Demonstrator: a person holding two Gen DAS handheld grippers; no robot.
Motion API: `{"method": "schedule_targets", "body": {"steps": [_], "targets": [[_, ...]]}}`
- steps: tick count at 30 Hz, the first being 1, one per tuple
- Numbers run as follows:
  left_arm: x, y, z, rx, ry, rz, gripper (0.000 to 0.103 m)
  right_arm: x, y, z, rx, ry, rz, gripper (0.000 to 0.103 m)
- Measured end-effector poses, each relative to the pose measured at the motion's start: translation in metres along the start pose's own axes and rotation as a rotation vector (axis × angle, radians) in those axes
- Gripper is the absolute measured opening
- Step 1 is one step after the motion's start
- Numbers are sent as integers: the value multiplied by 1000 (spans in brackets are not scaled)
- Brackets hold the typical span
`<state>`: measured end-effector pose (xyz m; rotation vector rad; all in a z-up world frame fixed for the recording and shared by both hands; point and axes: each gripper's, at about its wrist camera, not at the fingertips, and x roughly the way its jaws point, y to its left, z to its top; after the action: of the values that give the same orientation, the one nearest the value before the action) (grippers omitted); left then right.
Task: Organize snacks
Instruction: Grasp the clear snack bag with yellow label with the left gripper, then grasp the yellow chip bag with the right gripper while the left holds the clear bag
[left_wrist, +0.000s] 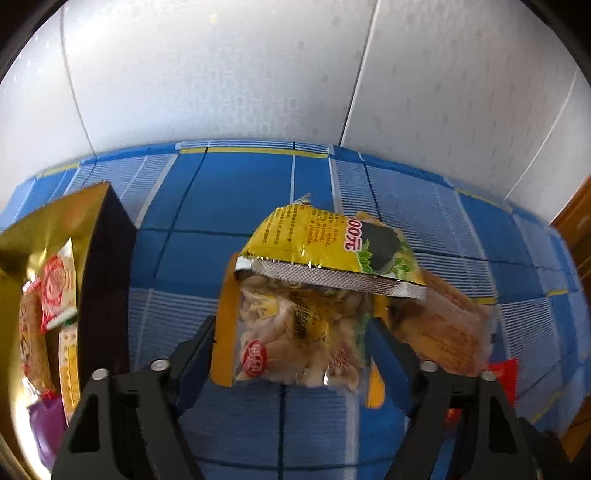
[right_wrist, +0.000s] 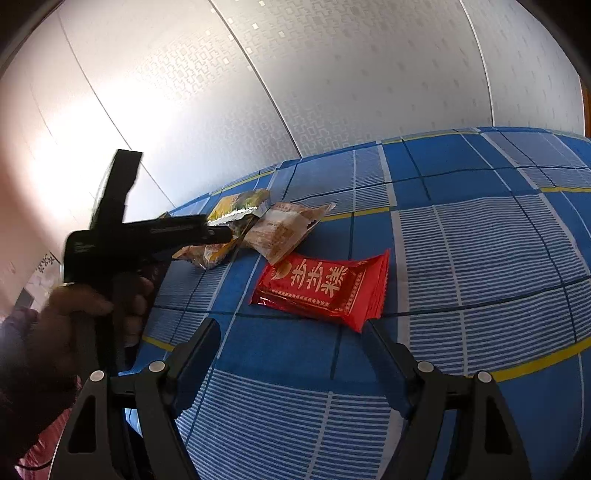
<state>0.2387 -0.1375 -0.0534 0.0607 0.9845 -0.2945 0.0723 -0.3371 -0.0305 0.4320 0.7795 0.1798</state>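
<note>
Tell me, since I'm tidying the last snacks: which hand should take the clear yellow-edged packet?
Left. The left gripper fingers already straddle the clear packet; the right gripper hovers by the red packet.

Pale patterned wall panels (left_wrist: 229, 85) rise behind a blue plaid-covered surface (right_wrist: 480, 236), perhaps a bed

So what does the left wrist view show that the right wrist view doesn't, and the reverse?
Only the left wrist view shows the gold-lined box with snacks already inside, and the clear packet up close between the left gripper's fingers. Only the right wrist view shows the hand holding that gripper, and the whole red packet ahead of the open right gripper. Both show the yellow packet, the brown packet and the blue checked cloth.
</note>
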Motion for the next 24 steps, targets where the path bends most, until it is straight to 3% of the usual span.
{"method": "schedule_targets", "body": {"steps": [2, 3, 5, 15, 19, 24], "targets": [[-3, 2, 0, 7, -25, -32, 58, -1, 0, 0, -1, -6, 6, 80], [-7, 4, -2, 8, -36, -60, 44, -1, 0, 1, -2, -8, 4, 80], [-13, 6, -6, 9, -44, -60, 40, -2, 1, 1, -5, -13, -3, 80], [-76, -6, -91, 129, -102, -147, 38, 0, 2, 0, -6, -17, -19, 76], [-92, -7, -129, 181, -129, -127, 38, 0, 4, -1, -13, -13, -26, 75], [-107, 11, -162, 165, -171, -112, 39, 3, 15, -3, -63, 8, -6, 73]]}}
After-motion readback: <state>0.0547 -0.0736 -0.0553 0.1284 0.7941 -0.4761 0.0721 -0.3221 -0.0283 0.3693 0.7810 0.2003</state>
